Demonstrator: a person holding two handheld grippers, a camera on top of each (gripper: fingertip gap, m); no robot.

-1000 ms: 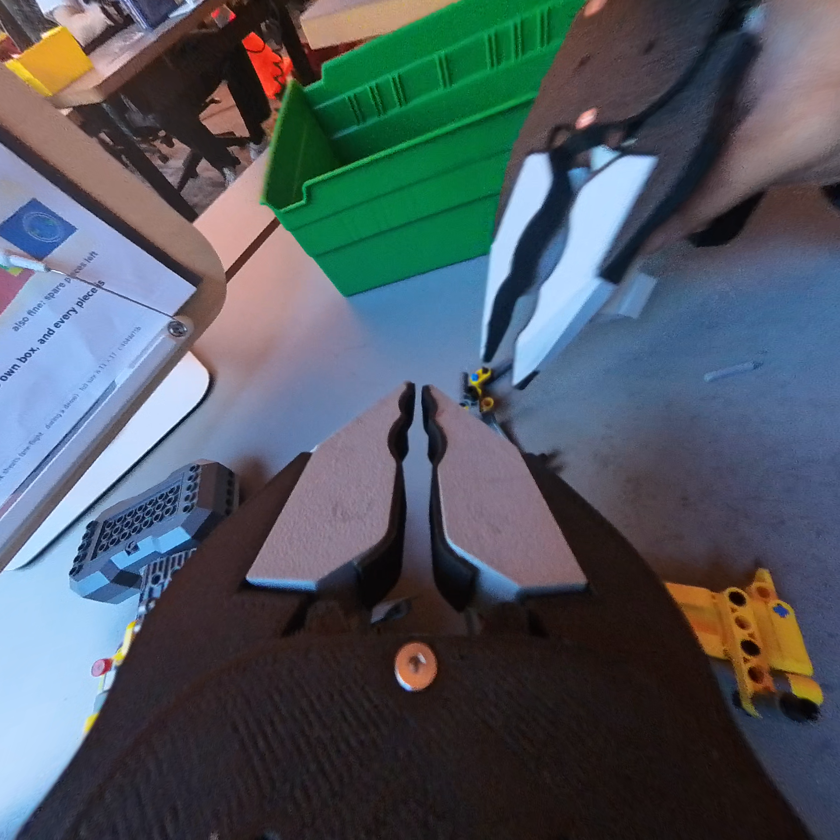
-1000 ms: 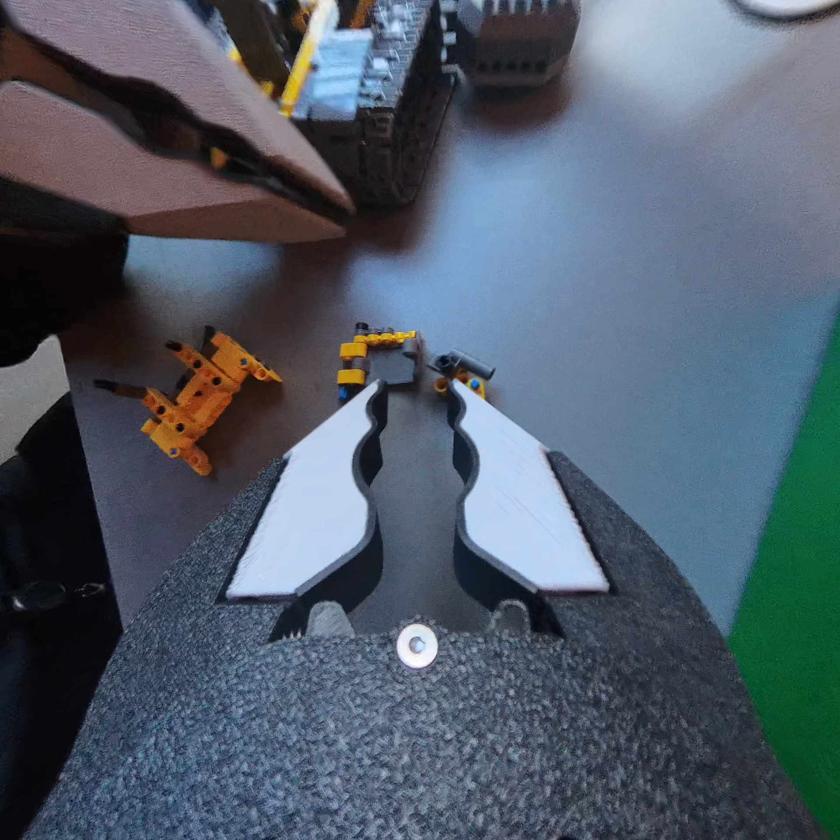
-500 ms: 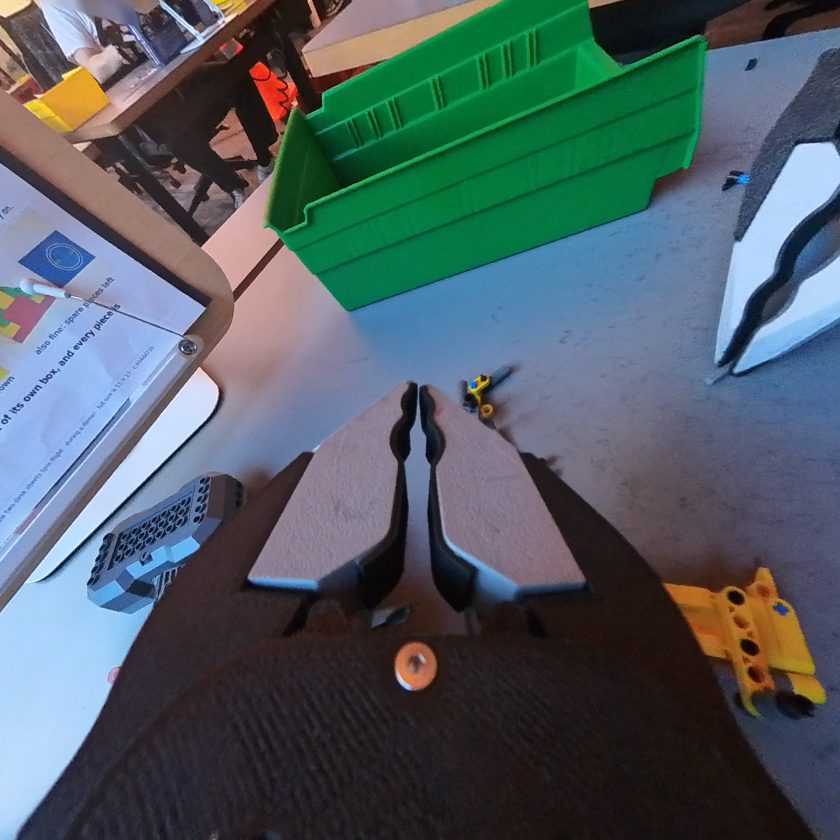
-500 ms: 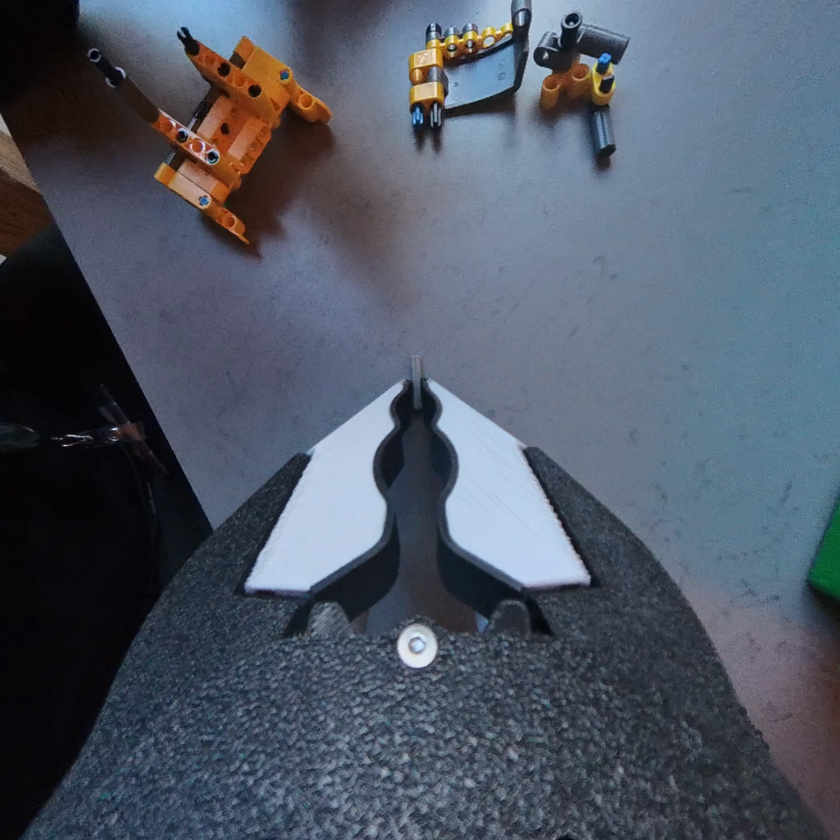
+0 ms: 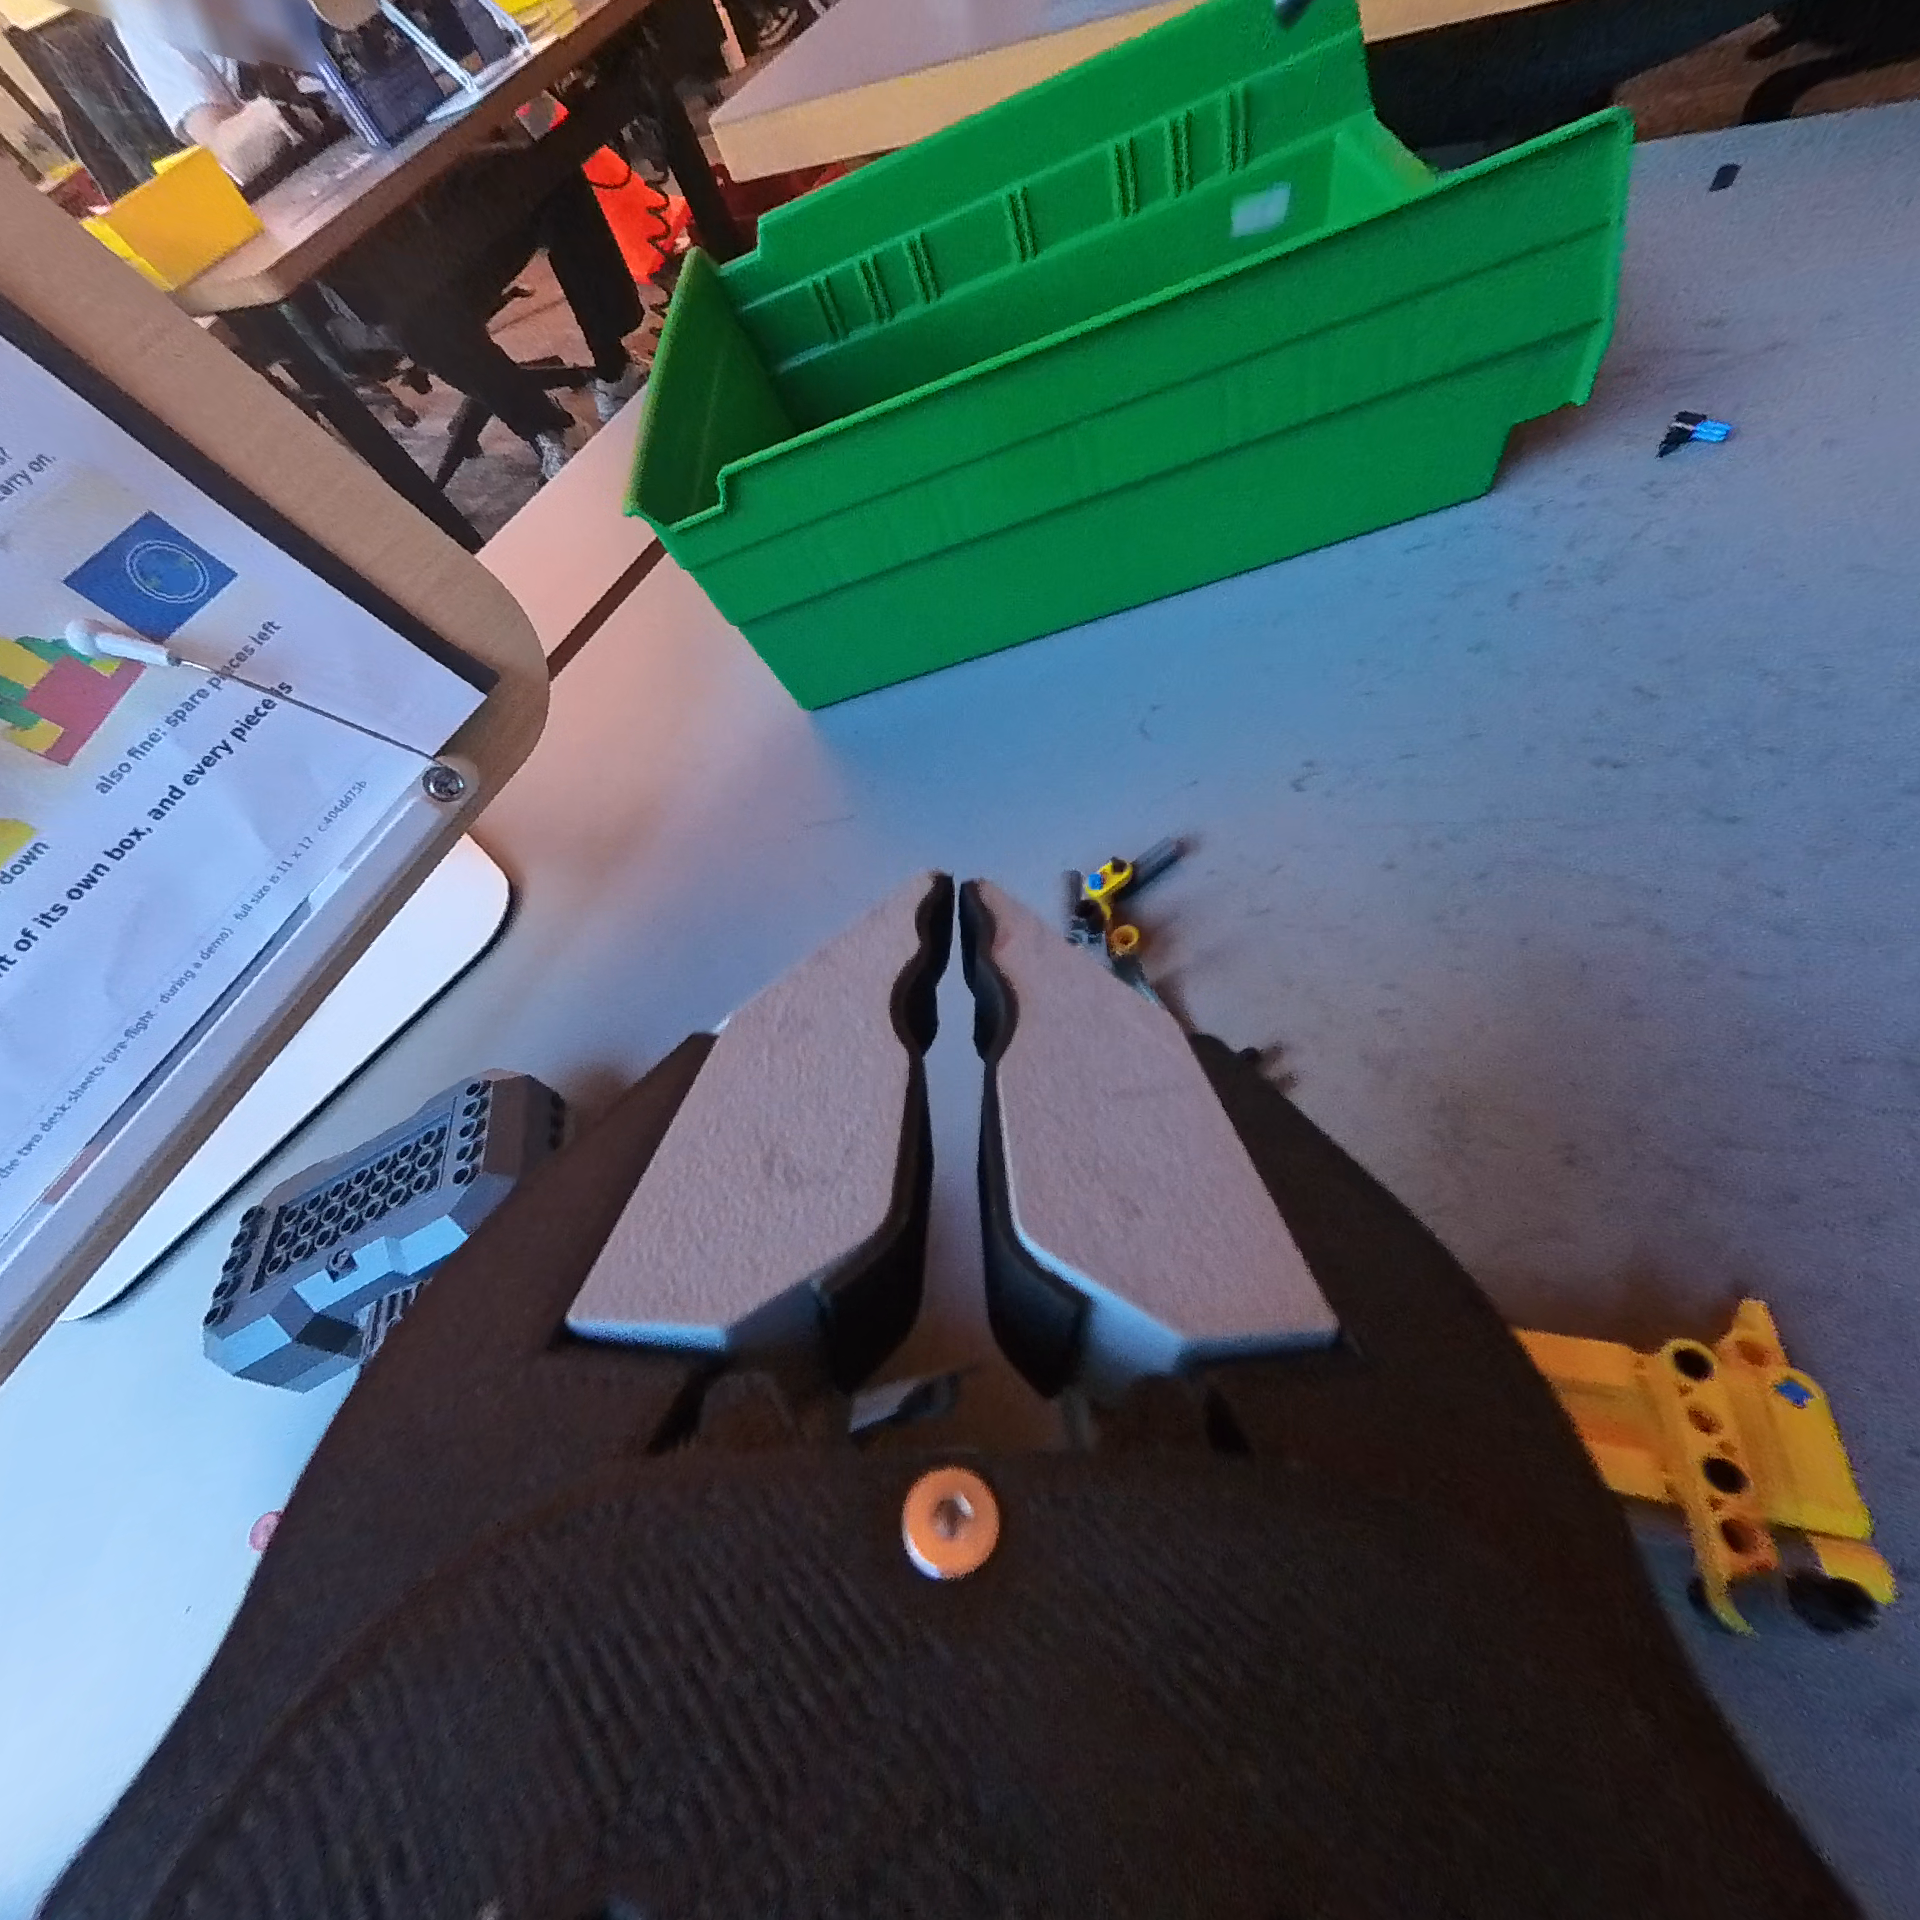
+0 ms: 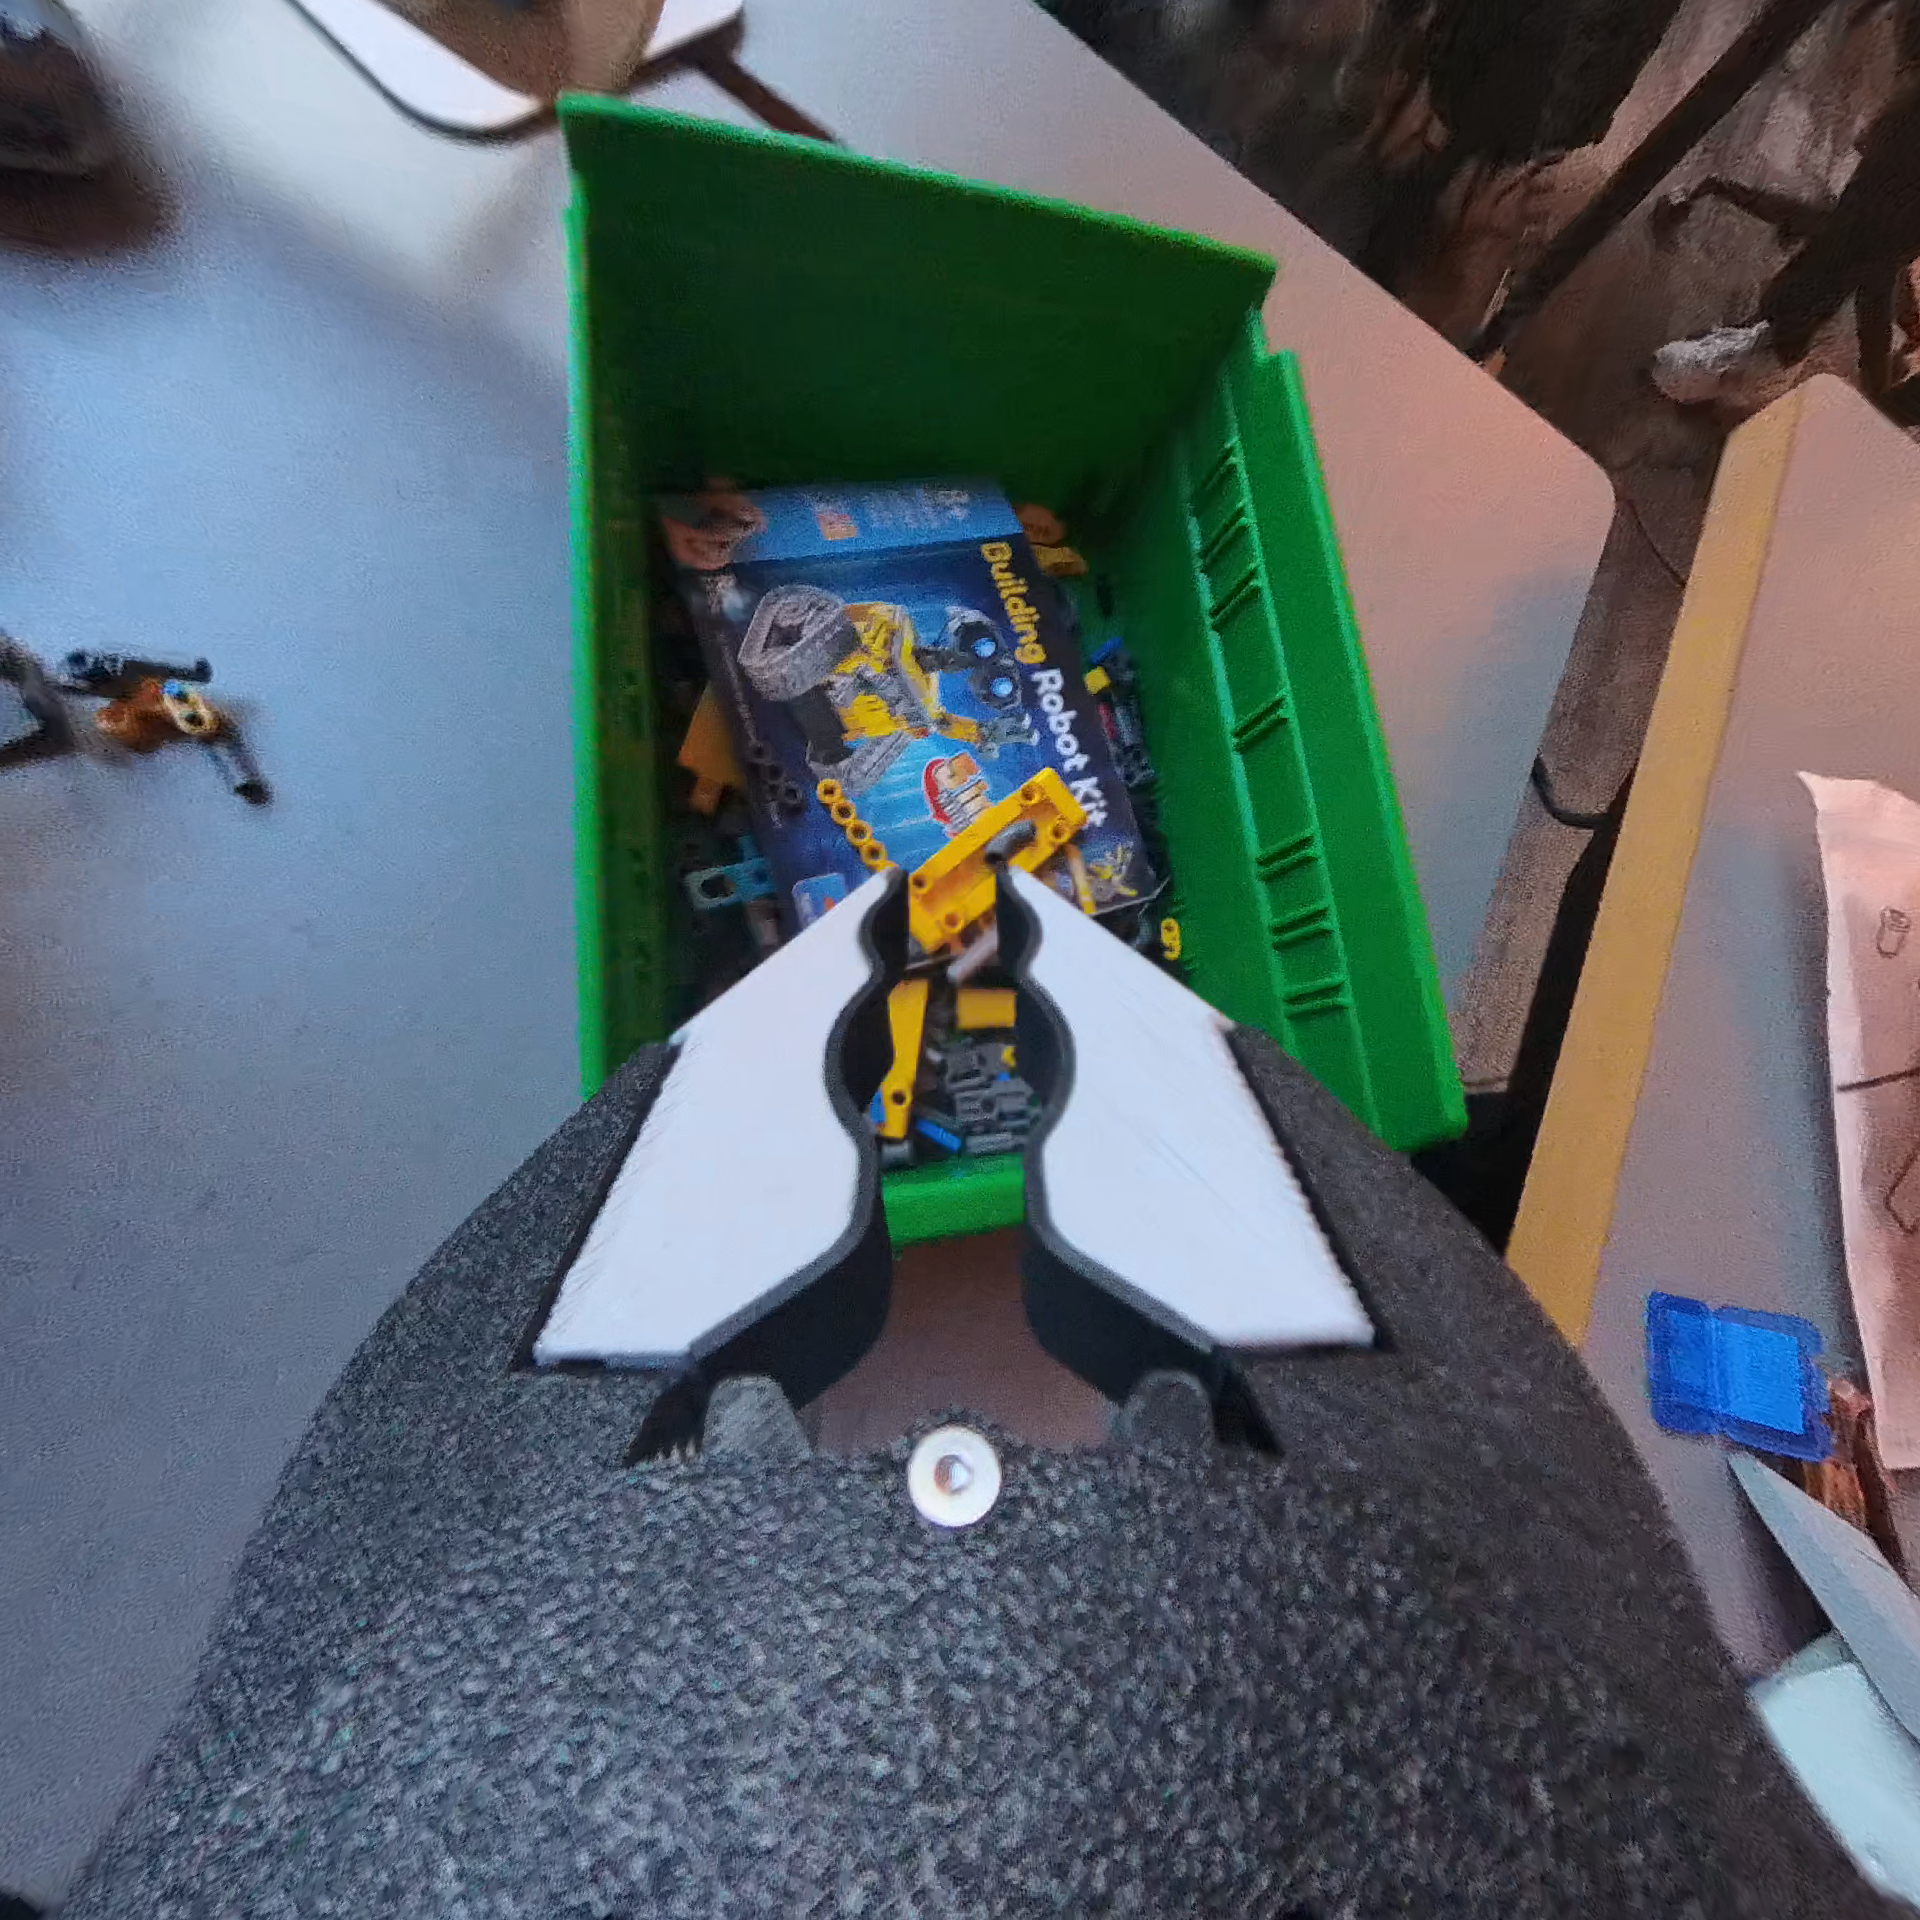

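Observation:
My left gripper [image 5: 954, 891] is shut and empty, low over the grey table [image 5: 1455, 831]. A small yellow and black brick piece [image 5: 1112, 904] lies just right of its tips. My right gripper [image 6: 954, 888] hovers over the green bin [image 6: 883, 312] with its jaws slightly apart and nothing between them. Below it in the bin lie a blue building-kit booklet [image 6: 894, 665], a yellow frame piece [image 6: 997, 842] and several loose bricks. The bin also shows in the left wrist view [image 5: 1091, 499], beyond my left gripper.
A dark grey studded block [image 5: 364, 1236] lies left of my left gripper and a yellow beam assembly [image 5: 1704, 1444] to its right. A wooden sign board with a printed sheet [image 5: 208, 727] stands at the left. A small black and blue piece [image 5: 1694, 428] lies past the bin. My right fingertips sit around 25 cm from my left ones. The yellow beam assembly [image 5: 1704, 1444] lies some 15 cm from my left tips, 35 cm from my right tips.
My right gripper closed on a small grey pin by the yellow pieces, carried it over the green bin and opened; the pin is gone from its tips. My left gripper stayed put.

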